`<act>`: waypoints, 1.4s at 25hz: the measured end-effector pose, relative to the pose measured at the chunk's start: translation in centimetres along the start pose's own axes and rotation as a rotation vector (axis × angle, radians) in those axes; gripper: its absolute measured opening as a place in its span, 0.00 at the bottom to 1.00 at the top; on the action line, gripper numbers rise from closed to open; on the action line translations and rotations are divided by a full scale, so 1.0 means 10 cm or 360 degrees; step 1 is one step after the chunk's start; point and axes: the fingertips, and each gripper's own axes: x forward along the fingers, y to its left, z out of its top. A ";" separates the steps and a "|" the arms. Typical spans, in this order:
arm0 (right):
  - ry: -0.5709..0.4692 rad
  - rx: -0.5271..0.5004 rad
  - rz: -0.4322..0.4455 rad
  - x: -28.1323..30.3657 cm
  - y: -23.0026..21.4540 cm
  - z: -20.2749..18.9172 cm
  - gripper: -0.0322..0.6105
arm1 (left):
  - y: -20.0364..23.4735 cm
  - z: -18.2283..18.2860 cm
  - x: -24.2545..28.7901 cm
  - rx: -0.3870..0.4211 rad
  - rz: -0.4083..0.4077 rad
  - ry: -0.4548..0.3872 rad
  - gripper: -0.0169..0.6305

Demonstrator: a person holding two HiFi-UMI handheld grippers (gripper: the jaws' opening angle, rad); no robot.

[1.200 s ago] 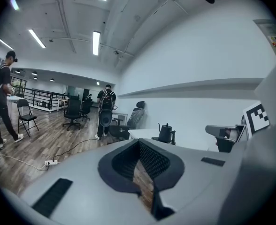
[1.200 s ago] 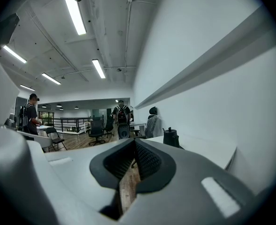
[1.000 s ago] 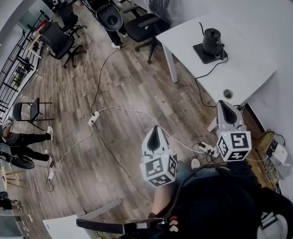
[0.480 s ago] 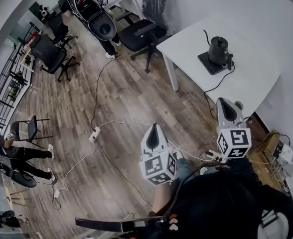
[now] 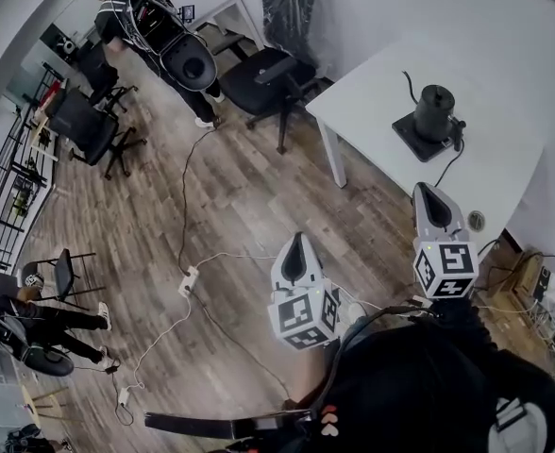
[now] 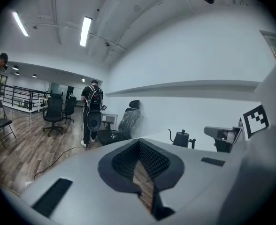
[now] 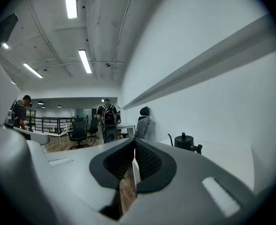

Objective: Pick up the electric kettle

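Left gripper (image 5: 295, 251): your jaws are pressed together with nothing between them; it hangs over the wood floor (image 5: 249, 196), well apart from the table.
Right gripper (image 5: 428, 204): jaws closed as well, and empty; in the head view its tip overlaps the near edge of the white table (image 5: 372, 88).
Electric kettle (image 5: 435, 108): black and upright on its dark base (image 5: 417, 142) on the table, ahead of your right gripper and untouched by either one.
Room: a black office chair (image 5: 263, 69) stands beside the table; a person with a backpack (image 5: 150, 22) stands beyond it.
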 end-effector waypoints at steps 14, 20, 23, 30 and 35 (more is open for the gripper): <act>0.0024 0.0009 -0.0183 0.59 -0.22 -0.07 0.05 | 0.08 -0.01 0.87 0.0003 -0.0155 0.0092 0.03; -0.0013 0.0001 -0.0206 1.22 -0.53 0.07 0.05 | 0.00 0.19 1.60 0.0033 -0.0180 0.0079 0.03; -0.0063 -0.0016 -0.0262 1.49 -0.82 0.23 0.05 | -0.15 0.37 2.02 0.0063 -0.0226 0.0049 0.03; -0.0066 0.0022 -0.0393 1.94 -1.48 0.35 0.05 | -0.67 0.52 2.89 0.0117 -0.0372 0.0095 0.03; -0.0075 0.0029 -0.0480 2.16 -2.02 0.33 0.05 | -1.10 0.51 3.48 0.0147 -0.0459 0.0109 0.03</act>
